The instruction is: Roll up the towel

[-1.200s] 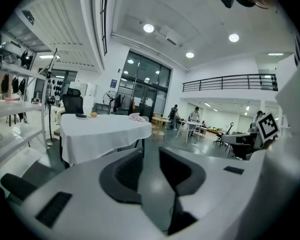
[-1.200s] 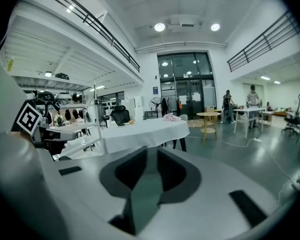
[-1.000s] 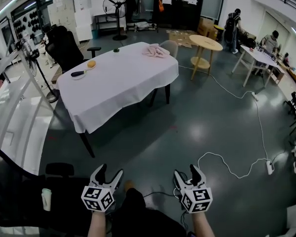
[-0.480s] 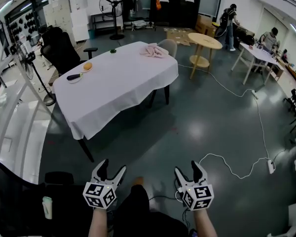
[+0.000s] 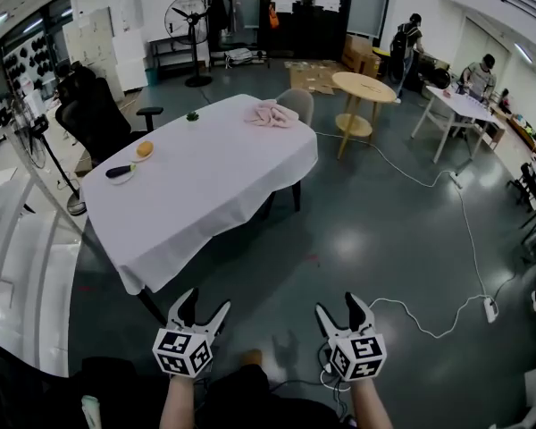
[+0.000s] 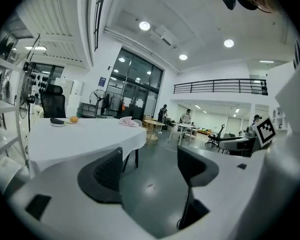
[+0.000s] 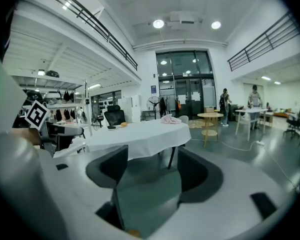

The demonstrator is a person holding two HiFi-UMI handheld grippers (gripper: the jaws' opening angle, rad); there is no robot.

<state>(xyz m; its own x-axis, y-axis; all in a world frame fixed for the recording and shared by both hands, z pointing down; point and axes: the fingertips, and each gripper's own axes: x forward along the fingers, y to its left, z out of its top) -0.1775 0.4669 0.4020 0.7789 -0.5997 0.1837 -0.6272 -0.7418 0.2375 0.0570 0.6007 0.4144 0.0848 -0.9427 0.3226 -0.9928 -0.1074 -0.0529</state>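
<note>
So, office chair (image 5: 94, 114): black, standing past the far left end of the table, apart from it.
Plate (image 5: 119, 173): near the table's left end, with a dark thing lying on it that is too small to tell.
Orange (image 5: 144, 149): just beside the plate, on the side farther from the person.
Table (image 5: 205, 181): long, covered with a white cloth that hangs down the sides; it stands well ahead of both grippers on the dark glossy floor (image 5: 339, 239).
Left gripper (image 5: 204, 304): held low at the bottom of the head view, over the floor and pointing toward the table; in the left gripper view (image 6: 150, 166) its fingers (image 6: 106, 173) stand apart with only floor between them.
Towel (image 5: 271, 113): pink, lying in a loose crumpled heap at the far right end of the table, not rolled, well apart from both grippers; it also shows in the left gripper view (image 6: 128, 122) and the right gripper view (image 7: 170, 119).
Right gripper (image 5: 339, 307): level with the left one and well apart from it, over the floor; in the right gripper view (image 7: 151, 169) its fingers (image 7: 110, 165) are spread wide and hold nothing.
Round table (image 5: 368, 86): light wood, to the right of the towel's end of the table.
Cable (image 5: 429, 181): white, trailing across the floor on the right to a power strip (image 5: 491, 309).
</note>
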